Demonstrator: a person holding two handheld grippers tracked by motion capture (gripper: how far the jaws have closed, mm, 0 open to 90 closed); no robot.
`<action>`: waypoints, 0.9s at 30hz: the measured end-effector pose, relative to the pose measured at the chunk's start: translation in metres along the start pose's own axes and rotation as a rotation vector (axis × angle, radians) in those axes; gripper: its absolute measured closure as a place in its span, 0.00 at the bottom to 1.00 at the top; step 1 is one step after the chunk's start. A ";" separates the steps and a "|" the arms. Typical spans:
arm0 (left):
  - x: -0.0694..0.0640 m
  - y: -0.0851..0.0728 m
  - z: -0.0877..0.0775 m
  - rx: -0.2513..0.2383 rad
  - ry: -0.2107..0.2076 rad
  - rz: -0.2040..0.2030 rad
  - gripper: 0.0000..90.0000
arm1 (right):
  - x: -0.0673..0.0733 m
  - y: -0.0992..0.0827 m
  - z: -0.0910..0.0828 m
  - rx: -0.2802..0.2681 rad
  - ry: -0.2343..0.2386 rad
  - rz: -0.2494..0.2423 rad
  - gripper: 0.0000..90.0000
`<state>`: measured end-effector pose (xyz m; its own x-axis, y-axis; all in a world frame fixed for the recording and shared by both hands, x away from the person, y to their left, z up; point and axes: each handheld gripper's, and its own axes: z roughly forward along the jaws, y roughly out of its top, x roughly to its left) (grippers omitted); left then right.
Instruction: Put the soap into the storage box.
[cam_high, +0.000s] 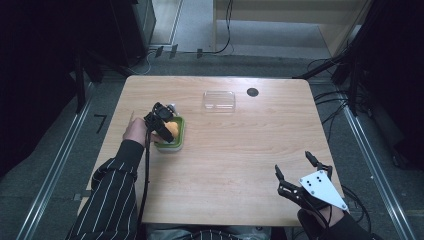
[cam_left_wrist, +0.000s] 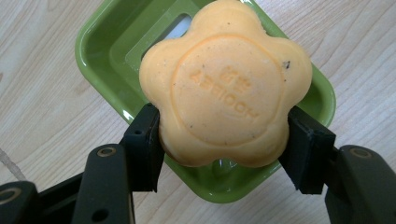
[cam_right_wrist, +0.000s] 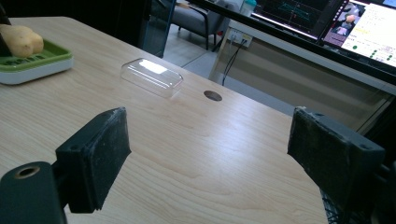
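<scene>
Gripping the orange flower-shaped soap (cam_left_wrist: 226, 84) by its two sides, the left gripper (cam_high: 161, 123) holds it just over the green soap dish (cam_left_wrist: 100, 44), which sits at about nine o'clock from the table (cam_high: 240, 150) centre. This looks like the placing step: the next move calls for lowering the soap squarely into the dish's recess before the jaws let go. Down at five o'clock the right gripper (cam_high: 296, 168) waits with jaws spread wide and empty, and the clear lid (cam_high: 219, 100) lies at twelve o'clock.
</scene>
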<state>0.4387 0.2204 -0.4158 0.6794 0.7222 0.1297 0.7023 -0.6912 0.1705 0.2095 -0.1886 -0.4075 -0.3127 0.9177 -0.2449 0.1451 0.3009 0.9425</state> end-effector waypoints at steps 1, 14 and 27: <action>0.000 0.000 0.000 0.000 0.001 0.001 0.44 | 0.000 0.000 0.000 0.000 0.000 0.000 0.15; -0.004 0.003 0.009 0.024 0.030 -0.004 0.44 | 0.000 0.000 0.000 -0.002 0.001 -0.002 0.15; -0.002 0.003 0.016 0.010 0.034 -0.034 0.44 | 0.000 0.000 0.000 -0.001 0.001 -0.002 0.15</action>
<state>0.4435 0.2165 -0.4311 0.6475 0.7457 0.1572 0.7270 -0.6663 0.1658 0.2095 -0.1888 -0.4077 -0.3137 0.9171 -0.2461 0.1434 0.3020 0.9425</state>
